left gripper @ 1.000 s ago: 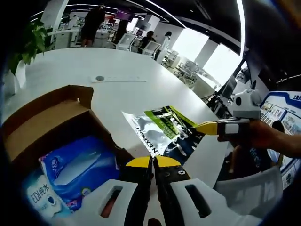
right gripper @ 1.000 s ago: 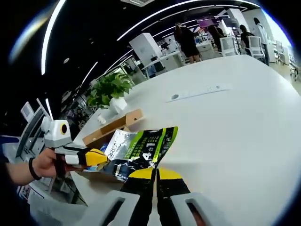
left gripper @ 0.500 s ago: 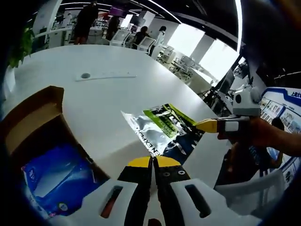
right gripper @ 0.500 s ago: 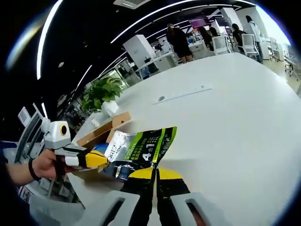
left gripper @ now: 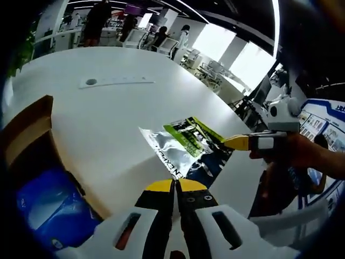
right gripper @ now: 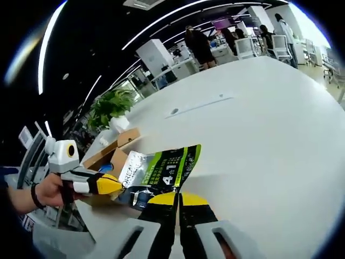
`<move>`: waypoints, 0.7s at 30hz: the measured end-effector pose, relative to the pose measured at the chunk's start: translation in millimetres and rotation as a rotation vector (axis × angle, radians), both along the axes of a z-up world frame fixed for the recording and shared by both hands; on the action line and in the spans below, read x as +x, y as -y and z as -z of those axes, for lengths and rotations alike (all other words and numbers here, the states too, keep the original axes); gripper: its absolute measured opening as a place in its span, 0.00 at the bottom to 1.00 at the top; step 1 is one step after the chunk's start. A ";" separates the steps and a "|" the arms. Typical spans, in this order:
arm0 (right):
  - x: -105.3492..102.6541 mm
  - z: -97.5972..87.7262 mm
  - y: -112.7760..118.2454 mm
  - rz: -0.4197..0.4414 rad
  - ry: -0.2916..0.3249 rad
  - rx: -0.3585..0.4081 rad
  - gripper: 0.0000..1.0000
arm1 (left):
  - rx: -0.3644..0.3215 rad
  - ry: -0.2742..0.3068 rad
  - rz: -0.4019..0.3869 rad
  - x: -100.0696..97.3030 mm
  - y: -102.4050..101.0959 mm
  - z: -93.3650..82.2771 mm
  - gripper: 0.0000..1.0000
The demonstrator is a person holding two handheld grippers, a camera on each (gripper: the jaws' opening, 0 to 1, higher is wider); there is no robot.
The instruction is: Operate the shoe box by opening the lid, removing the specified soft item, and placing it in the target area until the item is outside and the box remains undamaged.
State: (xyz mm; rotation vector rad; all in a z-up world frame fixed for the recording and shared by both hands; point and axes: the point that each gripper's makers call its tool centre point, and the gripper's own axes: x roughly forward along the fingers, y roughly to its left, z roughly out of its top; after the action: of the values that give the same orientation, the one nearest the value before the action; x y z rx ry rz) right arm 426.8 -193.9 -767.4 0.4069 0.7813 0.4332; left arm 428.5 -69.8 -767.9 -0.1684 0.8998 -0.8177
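A soft pouch [left gripper: 186,147], silver, green and dark blue, is stretched flat above the white table between both grippers. My left gripper [left gripper: 173,186] is shut on its near edge. The right gripper's yellow fingers [left gripper: 237,143] pinch its far right corner, with a person's hand behind. In the right gripper view my right gripper [right gripper: 178,198] is shut on the pouch [right gripper: 161,170], and the left gripper [right gripper: 107,185] clamps its left end. The open cardboard shoe box [left gripper: 24,135] stands to the left, with a blue tissue pack [left gripper: 46,208] inside.
The white table [left gripper: 108,108] carries a flat strip with a round socket [left gripper: 116,81]. Its edge curves past the right hand. A potted plant [right gripper: 108,105] stands behind the box [right gripper: 116,145]. People and desks fill the far background.
Both grippers have carried the pouch further from the box. The box has slid toward the left edge of the left gripper view. Both grips are unchanged.
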 end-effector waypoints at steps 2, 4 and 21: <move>1.3 1.5 2.0 0.002 -0.003 0.001 0.00 | -0.003 -0.006 -0.008 1.7 2.9 2.0 0.00; 2.8 3.1 4.1 0.004 -0.005 0.001 0.00 | -0.002 -0.006 -0.012 3.1 5.2 3.6 0.00; 25.5 24.5 9.2 -0.003 -0.031 0.009 0.00 | 0.024 -0.031 -0.069 26.5 9.8 23.1 0.00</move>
State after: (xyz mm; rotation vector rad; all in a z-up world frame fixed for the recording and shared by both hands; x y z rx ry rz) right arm 452.3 -203.1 -791.9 0.4213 0.8101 0.4344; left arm 455.0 -79.6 -791.0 -0.1909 0.9277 -0.7418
